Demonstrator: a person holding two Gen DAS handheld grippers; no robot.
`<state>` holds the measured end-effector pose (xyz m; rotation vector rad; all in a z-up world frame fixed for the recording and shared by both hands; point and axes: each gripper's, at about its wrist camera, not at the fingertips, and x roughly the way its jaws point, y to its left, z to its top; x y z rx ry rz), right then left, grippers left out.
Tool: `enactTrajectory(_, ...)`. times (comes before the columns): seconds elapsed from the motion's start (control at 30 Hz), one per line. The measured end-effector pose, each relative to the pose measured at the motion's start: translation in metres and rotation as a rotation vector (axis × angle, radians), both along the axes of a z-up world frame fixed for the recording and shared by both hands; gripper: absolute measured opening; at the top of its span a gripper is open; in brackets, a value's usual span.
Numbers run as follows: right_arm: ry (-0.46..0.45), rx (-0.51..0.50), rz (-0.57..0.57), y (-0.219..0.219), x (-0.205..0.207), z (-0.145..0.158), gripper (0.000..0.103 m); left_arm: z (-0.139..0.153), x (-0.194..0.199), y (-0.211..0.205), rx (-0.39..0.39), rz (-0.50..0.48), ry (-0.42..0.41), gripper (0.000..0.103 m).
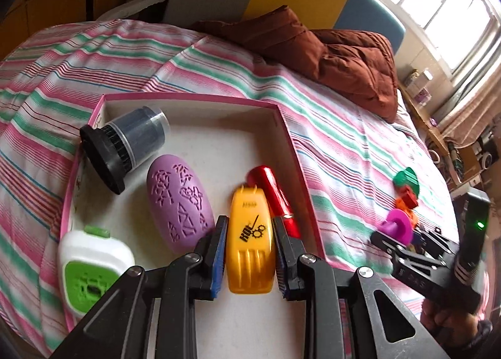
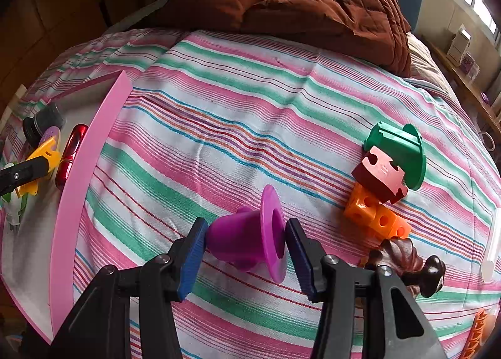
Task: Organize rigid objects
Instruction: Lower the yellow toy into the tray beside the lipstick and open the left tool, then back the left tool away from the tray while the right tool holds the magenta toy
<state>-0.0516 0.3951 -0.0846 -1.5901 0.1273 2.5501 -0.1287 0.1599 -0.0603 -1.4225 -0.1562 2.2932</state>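
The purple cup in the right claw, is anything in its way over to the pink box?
Mostly clear. Bare striped bedspread lies between the purple cup and the pink box. The box's raised near wall must be cleared, and just inside it lie a red tube and the yellow piece the left claw holds.

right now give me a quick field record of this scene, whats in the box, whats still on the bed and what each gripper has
surface: bed with striped sheet
container: pink box, open, on the sheet
in box: black-lidded jar on its side, purple oval case, white and green device, red tube
left gripper: shut on yellow piece, over the box floor
right gripper: shut on magenta flanged cup
still on sheet: green flanged piece, red puzzle block, orange holed cubes, brown figurine
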Motion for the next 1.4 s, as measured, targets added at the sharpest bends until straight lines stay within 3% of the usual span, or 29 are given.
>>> enactTrajectory(0.27, -0.001, 0.006, 0.004, -0.001, -0.001, 0.0, 0.052, -0.007, 0.003, 0.004, -0.054, -0.018, 0.045, 0.029)
enactTrajectory(0.5, -0.003, 0.01, 0.005, -0.001, 0.0, 0.0, 0.052, -0.003, 0.015, 0.0, -0.083, -0.026, 0.094, 0.041)
enactTrajectory(1.03, -0.012, 0.039, 0.015, -0.003, -0.001, -0.002, 0.051, 0.016, 0.068, -0.013, -0.164, -0.045, 0.223, 0.041)
enactTrajectory(1.4, -0.012, 0.038, 0.015, -0.003, -0.001, -0.001, 0.051, 0.01, 0.084, -0.019, -0.152, -0.056, 0.184, 0.041)
